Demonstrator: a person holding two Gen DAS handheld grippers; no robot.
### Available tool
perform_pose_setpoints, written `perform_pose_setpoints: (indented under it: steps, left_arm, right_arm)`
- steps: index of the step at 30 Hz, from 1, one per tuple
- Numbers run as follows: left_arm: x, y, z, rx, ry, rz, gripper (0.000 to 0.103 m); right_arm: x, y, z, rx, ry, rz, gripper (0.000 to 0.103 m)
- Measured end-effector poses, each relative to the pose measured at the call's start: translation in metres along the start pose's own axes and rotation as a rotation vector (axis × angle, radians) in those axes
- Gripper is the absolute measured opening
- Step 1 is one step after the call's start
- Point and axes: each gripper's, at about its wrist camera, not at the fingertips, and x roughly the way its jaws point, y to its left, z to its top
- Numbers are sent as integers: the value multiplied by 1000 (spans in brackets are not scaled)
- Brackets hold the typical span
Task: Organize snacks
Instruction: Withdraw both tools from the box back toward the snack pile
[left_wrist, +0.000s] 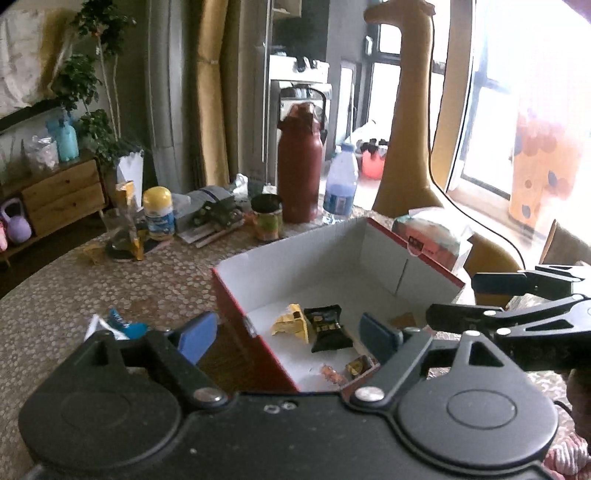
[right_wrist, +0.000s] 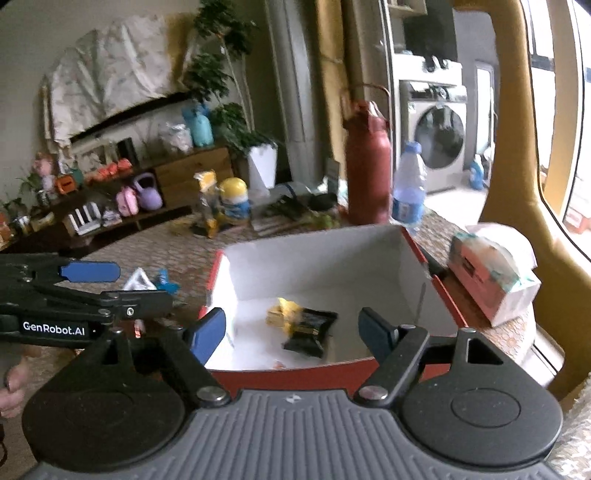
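A red box (left_wrist: 236, 295) with a white inside stands open on the table. On its floor lie a yellow packet (left_wrist: 291, 325), a black packet (left_wrist: 327, 328) and small wrapped sweets (left_wrist: 356, 365). My left gripper (left_wrist: 288, 338) hovers over the box's near left corner, open, nothing between its blue pads. My right gripper (right_wrist: 291, 332) hangs above the box's (right_wrist: 332, 258) near wall, open and empty; the yellow packet (right_wrist: 282, 312) and black packet (right_wrist: 310, 330) lie beyond it. Each gripper shows in the other's view: right gripper (left_wrist: 452, 300), left gripper (right_wrist: 144, 284). A blue-and-white packet (left_wrist: 118, 325) lies on the table left of the box.
Behind the box stand a maroon flask (left_wrist: 299, 162), a water bottle (left_wrist: 341, 184), a printed mug (left_wrist: 267, 218) and a yellow-lidded canister (left_wrist: 159, 212) among clutter. A tissue pack (right_wrist: 495, 273) sits right of the box. A tall yellow giraffe figure (left_wrist: 410, 110) rises beyond the table's edge.
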Motion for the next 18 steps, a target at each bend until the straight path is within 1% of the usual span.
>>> perform_pose_setpoints:
  steps: [5, 8, 14, 18]
  left_arm:
    - [-28, 17, -11, -27, -39, 10, 88]
    - [-44, 28, -18, -37, -64, 26, 89]
    - [-76, 53, -38, -45, -124, 89, 91]
    - [-92, 72, -56, -62, -139, 124, 93]
  right_arm:
    - [-11, 24, -2, -10, -33, 53, 80]
    - [-14, 39, -5, -20, -42, 87, 84]
    - [-12, 65, -12, -12, -49, 159, 85]
    - [-8, 80, -18, -7, -49, 200, 85]
